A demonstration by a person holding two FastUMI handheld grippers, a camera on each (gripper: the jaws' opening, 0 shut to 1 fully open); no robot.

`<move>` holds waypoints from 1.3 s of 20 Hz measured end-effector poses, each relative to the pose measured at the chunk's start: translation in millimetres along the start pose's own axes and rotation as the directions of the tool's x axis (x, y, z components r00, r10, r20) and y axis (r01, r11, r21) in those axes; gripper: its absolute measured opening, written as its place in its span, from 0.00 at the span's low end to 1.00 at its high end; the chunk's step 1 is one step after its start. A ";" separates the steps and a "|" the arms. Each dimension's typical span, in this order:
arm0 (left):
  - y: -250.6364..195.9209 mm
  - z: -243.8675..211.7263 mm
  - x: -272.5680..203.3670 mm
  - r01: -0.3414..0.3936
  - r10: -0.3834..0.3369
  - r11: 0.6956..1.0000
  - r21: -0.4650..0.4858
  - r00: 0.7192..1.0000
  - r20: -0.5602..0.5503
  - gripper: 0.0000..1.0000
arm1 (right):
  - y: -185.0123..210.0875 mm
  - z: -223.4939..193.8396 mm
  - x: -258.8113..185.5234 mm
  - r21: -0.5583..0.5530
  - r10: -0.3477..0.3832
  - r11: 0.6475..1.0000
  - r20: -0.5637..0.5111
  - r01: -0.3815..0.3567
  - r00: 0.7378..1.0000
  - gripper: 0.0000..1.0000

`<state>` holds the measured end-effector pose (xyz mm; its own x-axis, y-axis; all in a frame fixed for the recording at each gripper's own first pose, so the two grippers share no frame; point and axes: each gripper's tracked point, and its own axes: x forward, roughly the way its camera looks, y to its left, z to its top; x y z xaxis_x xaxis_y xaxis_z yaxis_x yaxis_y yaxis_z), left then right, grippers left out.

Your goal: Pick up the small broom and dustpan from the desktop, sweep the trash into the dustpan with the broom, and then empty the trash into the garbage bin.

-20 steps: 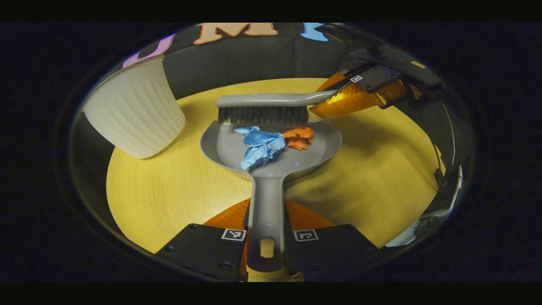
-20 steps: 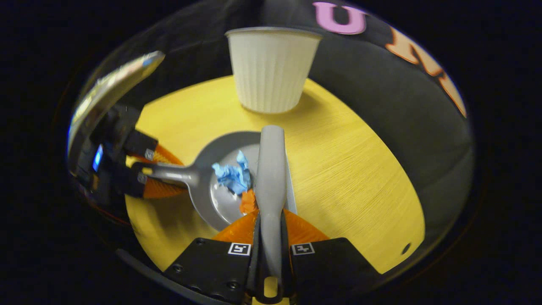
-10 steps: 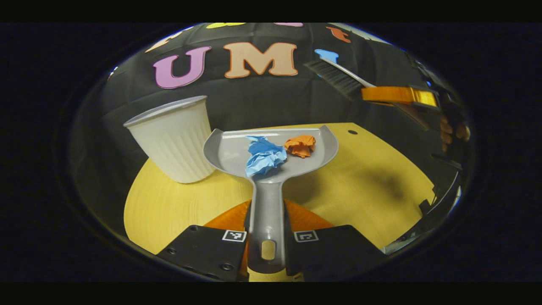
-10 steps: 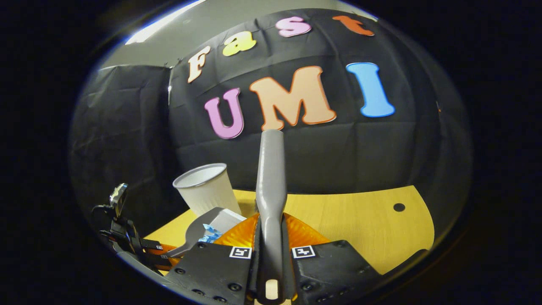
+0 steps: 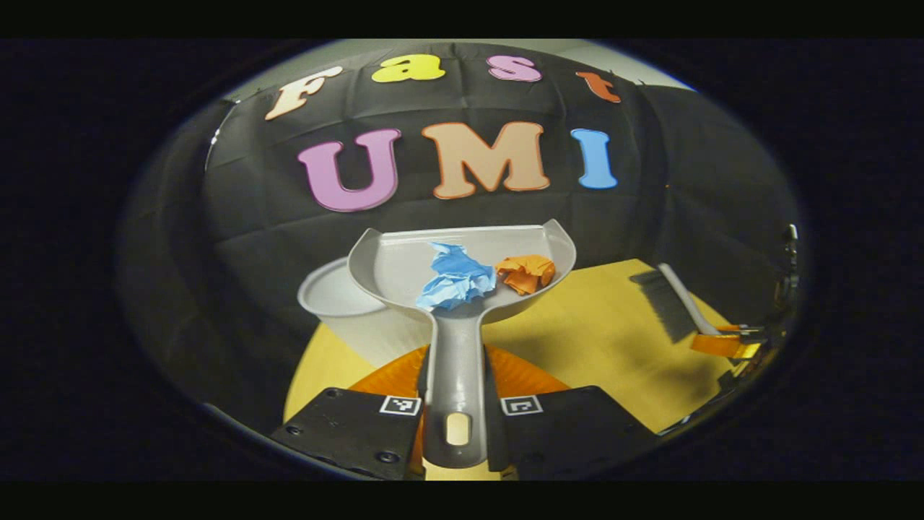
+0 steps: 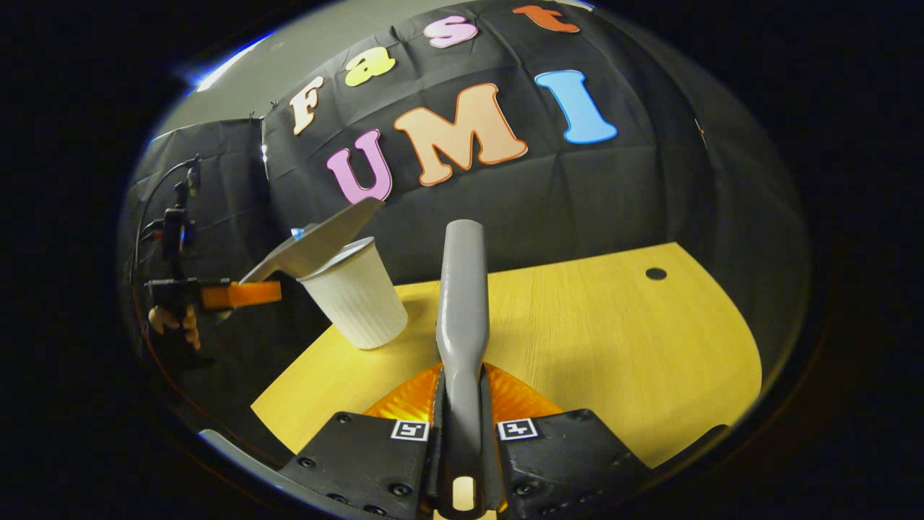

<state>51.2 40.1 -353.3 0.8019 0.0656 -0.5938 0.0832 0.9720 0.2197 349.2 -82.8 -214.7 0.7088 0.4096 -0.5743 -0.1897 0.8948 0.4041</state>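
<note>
My left gripper (image 5: 455,372) is shut on the handle of the grey dustpan (image 5: 404,263), which is held in the air, roughly level. A crumpled blue paper (image 5: 453,278) and an orange paper (image 5: 528,273) lie in the pan. The white ribbed garbage bin (image 5: 328,303) stands just behind and below the pan. In the right gripper view the dustpan (image 6: 317,245) hovers over the bin (image 6: 357,300), with the left gripper (image 6: 238,294) and a hand (image 6: 173,323) behind it. My right gripper (image 6: 462,386) is shut on the grey broom (image 6: 462,289) handle. The broom (image 5: 671,303) hangs low over the table's right side.
The yellow wooden table (image 6: 592,339) has a small round hole (image 6: 655,274) near its far right edge. The bin stands near the table's far left corner. Black cloth walls close off the back and the left.
The dustpan has risen off the table with both papers in it and now sits over the bin. The broom swung up off the pan, then came down at the right.
</note>
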 end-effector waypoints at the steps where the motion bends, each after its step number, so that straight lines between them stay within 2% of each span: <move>1: 20.0 -0.1 3.6 -0.044 0.044 0.998 0.034 0.999 -0.004 0.26 | 0.3 -10.2 -2.4 0.007 0.002 1.000 -0.015 -0.002 1.000 0.19; 4: 84.2 17.9 24.6 -0.140 0.148 0.978 0.155 0.988 -0.037 0.26 | 4.6 -29.5 -6.5 0.012 0.009 1.000 -0.047 -0.009 0.999 0.19; 6: 125.9 23.8 36.7 -0.199 0.224 0.933 0.300 0.973 -0.050 0.25 | 4.7 -36.7 -7.0 0.003 0.007 1.000 -0.062 -0.007 0.998 0.19; 9: 173.2 31.1 47.2 -0.256 0.323 0.835 0.486 0.945 -0.057 0.24 | 2.7 -45.6 -9.8 -0.016 0.003 1.000 -0.078 -0.004 0.997 0.19; 12: 190.9 37.0 51.6 -0.239 0.365 0.688 0.686 0.930 -0.043 0.26 | 1.3 -52.0 -10.1 -0.028 -0.004 1.000 -0.093 0.002 0.996 0.19; 14: 198.5 39.6 49.6 -0.226 0.395 0.558 0.798 0.918 -0.016 0.27 | 1.9 -54.1 -8.9 -0.036 -0.005 0.999 -0.098 0.001 0.995 0.19; 16: 203.5 47.4 43.1 -0.211 0.418 0.405 0.890 0.908 0.025 0.27 | 4.6 -55.9 -6.2 -0.040 -0.002 0.999 -0.104 -0.003 0.995 0.19; 17: 207.2 55.7 42.2 -0.204 0.432 0.301 0.931 0.900 0.058 0.26 | 6.1 -56.0 -4.3 -0.045 -0.001 0.999 -0.106 -0.004 0.994 0.19; 19: 217.1 74.1 38.3 -0.190 0.436 0.033 0.981 0.886 0.157 0.25 | 6.8 -60.9 -2.3 -0.056 0.001 0.998 -0.111 -0.007 0.994 0.19; 20: 217.8 78.0 36.7 -0.179 0.428 -0.049 0.983 0.885 0.183 0.26 | 9.6 -61.5 -1.5 -0.064 0.002 0.998 -0.113 -0.009 0.994 0.19; 21: 219.2 75.2 36.1 -0.167 0.422 -0.066 0.984 0.889 0.179 0.27 | 11.1 -62.0 0.9 -0.076 -0.001 0.997 -0.116 -0.008 0.993 0.19; 22: 218.7 74.0 35.5 -0.158 0.423 -0.030 0.987 0.892 0.155 0.26 | 11.4 -63.9 1.5 -0.087 -0.005 0.996 -0.116 -0.006 0.993 0.19; 23: 216.9 71.4 36.9 -0.165 0.418 0.063 0.984 0.900 0.124 0.25 | 12.1 -63.9 2.1 -0.091 -0.005 0.996 -0.116 -0.005 0.993 0.19; 25: 212.8 68.9 42.1 -0.220 0.416 0.299 0.928 0.906 0.081 0.27 | 12.9 -64.3 0.4 -0.087 -0.003 0.996 -0.117 -0.007 0.993 0.19; 26: 208.1 67.4 46.2 -0.245 0.405 0.401 0.883 0.912 0.069 0.25 | 12.4 -64.3 0.0 -0.083 0.000 0.996 -0.116 -0.010 0.993 0.19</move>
<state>145.4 230.1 -282.8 0.8059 0.4378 -0.3986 0.3587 0.1746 0.9170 303.1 -60.4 -255.5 0.6249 0.4279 -0.6530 -0.2529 0.9023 0.3492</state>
